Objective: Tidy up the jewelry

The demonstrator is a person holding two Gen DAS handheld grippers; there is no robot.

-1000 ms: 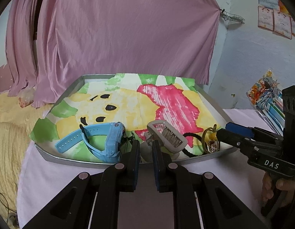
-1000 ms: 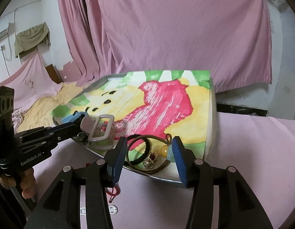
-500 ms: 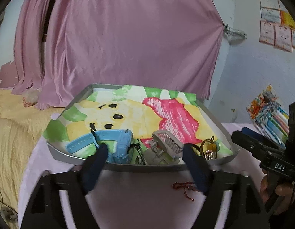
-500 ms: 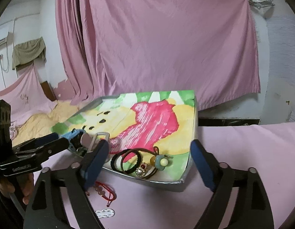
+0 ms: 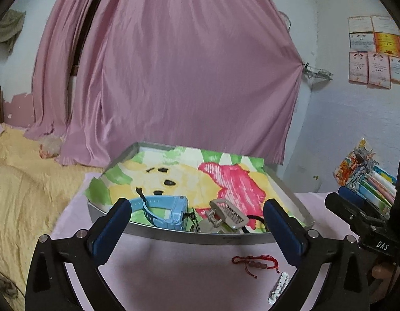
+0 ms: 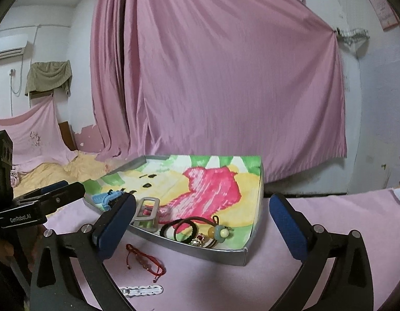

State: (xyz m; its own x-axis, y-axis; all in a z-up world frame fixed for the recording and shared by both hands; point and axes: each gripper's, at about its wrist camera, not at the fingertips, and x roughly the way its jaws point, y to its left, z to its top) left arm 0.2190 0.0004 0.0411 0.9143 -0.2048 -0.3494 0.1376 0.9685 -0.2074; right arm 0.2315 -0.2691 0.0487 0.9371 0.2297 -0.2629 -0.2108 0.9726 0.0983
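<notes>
While both tongs hovered above the pink desk (image 5: 153,272), each stood spread wide and held nothing: the left tongs (image 5: 197,229) and the right tongs (image 6: 202,224) touched no item. Nearest, a white hair clip (image 6: 141,290) lay flat on the desk, its long axis running left to right in the right wrist view. Just beyond it a red string bracelet (image 6: 145,259) sprawled, stretched slantwise toward the tray (image 6: 220,255). Inside the tray's near edge lay dark hair ties with beads (image 6: 200,230), a grey claw clip (image 5: 226,213) with its teeth pointing up, and a blue watch (image 5: 161,211) resting on its side. Farther back hung a pink curtain (image 5: 174,77).
</notes>
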